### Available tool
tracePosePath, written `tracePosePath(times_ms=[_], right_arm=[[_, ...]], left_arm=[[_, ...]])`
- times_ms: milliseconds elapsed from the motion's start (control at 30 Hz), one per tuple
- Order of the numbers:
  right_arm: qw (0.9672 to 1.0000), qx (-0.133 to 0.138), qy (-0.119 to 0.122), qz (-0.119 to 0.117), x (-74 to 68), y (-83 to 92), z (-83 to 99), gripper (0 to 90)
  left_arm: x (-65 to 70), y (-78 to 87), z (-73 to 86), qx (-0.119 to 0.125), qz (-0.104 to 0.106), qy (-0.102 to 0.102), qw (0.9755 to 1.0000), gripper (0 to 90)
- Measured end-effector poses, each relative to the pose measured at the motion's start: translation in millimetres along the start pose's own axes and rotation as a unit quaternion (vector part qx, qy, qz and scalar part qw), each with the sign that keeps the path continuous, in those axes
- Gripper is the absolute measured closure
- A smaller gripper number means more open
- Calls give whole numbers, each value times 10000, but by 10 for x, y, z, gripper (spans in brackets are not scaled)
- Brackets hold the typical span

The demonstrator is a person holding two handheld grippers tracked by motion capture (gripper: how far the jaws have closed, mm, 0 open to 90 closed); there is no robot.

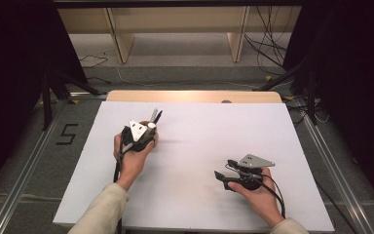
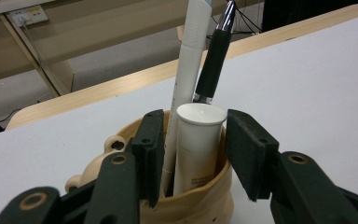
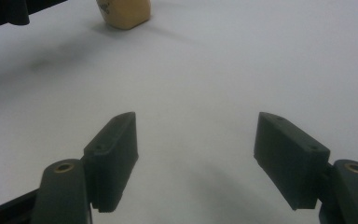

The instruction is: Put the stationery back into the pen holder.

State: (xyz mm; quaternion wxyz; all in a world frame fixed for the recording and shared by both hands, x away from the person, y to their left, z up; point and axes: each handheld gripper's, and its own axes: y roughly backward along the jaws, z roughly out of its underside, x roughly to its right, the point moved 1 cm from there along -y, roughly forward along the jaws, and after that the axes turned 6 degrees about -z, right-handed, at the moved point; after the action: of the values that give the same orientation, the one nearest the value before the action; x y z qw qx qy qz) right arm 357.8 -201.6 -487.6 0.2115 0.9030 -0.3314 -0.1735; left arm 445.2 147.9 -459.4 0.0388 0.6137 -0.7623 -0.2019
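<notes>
The left claw (image 2: pixel 193 154) hangs over a tan wooden pen holder (image 2: pixel 186 205) that stands on the white table (image 1: pixel 199 146), towards the person's left and a little back from the middle. Its jaws straddle a short white tube (image 2: pixel 199 144) standing upright in the holder. There is a clear gap on each side of the tube's cap, so the pads are not pressing on it. Behind the tube, also in the holder, stand a long white pen (image 2: pixel 189 65) and a black pen (image 2: pixel 214 56), both leaning slightly.

From that I judge the tube is already set down in the holder, and the left claw has only to lift clear without knocking the pens.

The right claw (image 1: pixel 226 176) rests low over bare table near the person's right, well apart from the holder, its jaws spread wide with nothing between them. I see no other loose item on the table waiting to be put away, so the work looks near its end.
</notes>
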Motion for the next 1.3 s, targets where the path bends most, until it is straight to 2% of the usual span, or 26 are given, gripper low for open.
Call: tracePosePath(times_ms=[200, 433, 867, 1000, 1100, 1300], right_arm=[[10000, 2, -2, -3, 3, 0, 0, 306], [10000, 4, -1, -1, 6, 3, -1, 306], [10000, 21, -9, 21, 13, 12, -2, 305], [10000, 28, -7, 26, 15, 17, -4, 305], [10000, 35, -7, 28, 15, 18, -4, 305], [10000, 31, -1, 30, 20, 24, -5, 305]], left_arm=[[28, 41, -20, -3, 113, -30, 9999, 549], [42, 88, -37, -10, 151, 4, 9999, 534], [32, 195, -43, -106, 403, 191, 9989, 511], [40, 233, -50, -86, 465, 198, 9987, 508], [51, 255, -43, -161, 562, 213, 9981, 494], [58, 299, -33, -187, 610, 179, 9978, 492]])
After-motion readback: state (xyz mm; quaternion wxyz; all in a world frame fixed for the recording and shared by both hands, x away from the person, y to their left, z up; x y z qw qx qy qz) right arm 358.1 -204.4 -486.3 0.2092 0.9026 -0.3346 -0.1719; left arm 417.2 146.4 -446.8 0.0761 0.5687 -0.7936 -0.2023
